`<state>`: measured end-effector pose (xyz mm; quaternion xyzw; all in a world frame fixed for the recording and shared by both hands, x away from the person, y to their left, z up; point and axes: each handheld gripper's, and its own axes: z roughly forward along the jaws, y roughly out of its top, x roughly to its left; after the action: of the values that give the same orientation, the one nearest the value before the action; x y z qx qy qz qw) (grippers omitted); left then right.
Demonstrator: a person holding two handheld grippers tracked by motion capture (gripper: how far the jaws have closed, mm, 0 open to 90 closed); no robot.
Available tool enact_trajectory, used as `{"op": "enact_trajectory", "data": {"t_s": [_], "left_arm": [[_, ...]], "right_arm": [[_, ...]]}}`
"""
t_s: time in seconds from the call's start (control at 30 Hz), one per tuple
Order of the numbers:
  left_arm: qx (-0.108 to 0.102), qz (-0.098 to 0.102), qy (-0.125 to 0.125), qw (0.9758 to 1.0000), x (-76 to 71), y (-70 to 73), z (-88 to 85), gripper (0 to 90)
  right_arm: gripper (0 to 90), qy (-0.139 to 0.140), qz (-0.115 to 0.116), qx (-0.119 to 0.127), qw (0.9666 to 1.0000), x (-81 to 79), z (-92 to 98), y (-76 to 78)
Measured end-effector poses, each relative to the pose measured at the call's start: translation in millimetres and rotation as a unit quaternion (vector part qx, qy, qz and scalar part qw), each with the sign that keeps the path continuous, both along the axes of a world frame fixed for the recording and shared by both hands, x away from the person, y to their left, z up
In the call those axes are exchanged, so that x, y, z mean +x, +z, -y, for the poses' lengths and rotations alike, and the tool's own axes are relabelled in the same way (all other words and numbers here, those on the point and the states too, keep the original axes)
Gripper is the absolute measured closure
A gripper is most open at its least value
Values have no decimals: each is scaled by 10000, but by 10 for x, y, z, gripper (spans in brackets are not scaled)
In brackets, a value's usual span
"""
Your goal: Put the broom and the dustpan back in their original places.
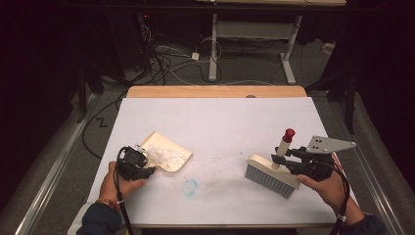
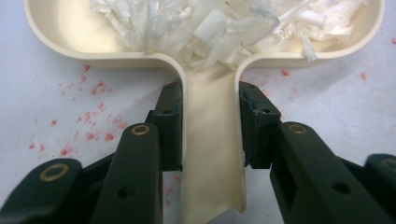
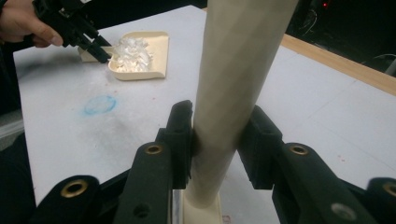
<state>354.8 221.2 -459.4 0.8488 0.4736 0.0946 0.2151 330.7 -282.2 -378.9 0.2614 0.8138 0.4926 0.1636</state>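
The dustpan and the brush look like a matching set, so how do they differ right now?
The dustpan lies flat on the table, heaped with white shreds; the brush carries nothing and stands on its grey bristles. The dustpan's handle is broad and level, clamped in the left gripper; the brush's handle is a round, red-tipped stick rising upward, between the right gripper's jaws. The dustpan sits left, the brush right. Both are cream plastic.

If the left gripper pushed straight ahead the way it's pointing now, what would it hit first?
The left gripper is shut on the dustpan's handle and points along it. Straight ahead comes the dustpan's curved back wall, then the pile of white shreds inside. The pan would probably just slide along with it.
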Motion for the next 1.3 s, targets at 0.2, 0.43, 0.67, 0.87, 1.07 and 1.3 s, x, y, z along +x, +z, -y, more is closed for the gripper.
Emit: {"op": "enact_trajectory", "data": {"t_s": [0.2,0.43,0.67,0.87,1.07,1.3], "left_arm": [[-161,-22,174,9997,45,-2,32,631],[-533,18,295,9981,-11,30,106,592],[-585,-33,28,9983,-121,38,334,480],[-464,172,-29,9988,-138,44,358,436],[-266,902,-267,9952,-246,146,381,270],[-225,2058,-565,9767,-385,221,426,207]], "right_arm": [[654,-198,-58,36,9998,149,22,-32],[621,-355,-82,-125,9993,343,-1,-29],[592,-596,-164,-238,9978,556,-11,-50],[577,-850,-243,-324,9956,772,-87,-106],[561,-1073,-308,-421,9929,962,-184,-192],[538,-1321,-465,-586,9884,1160,-257,-353]]}}
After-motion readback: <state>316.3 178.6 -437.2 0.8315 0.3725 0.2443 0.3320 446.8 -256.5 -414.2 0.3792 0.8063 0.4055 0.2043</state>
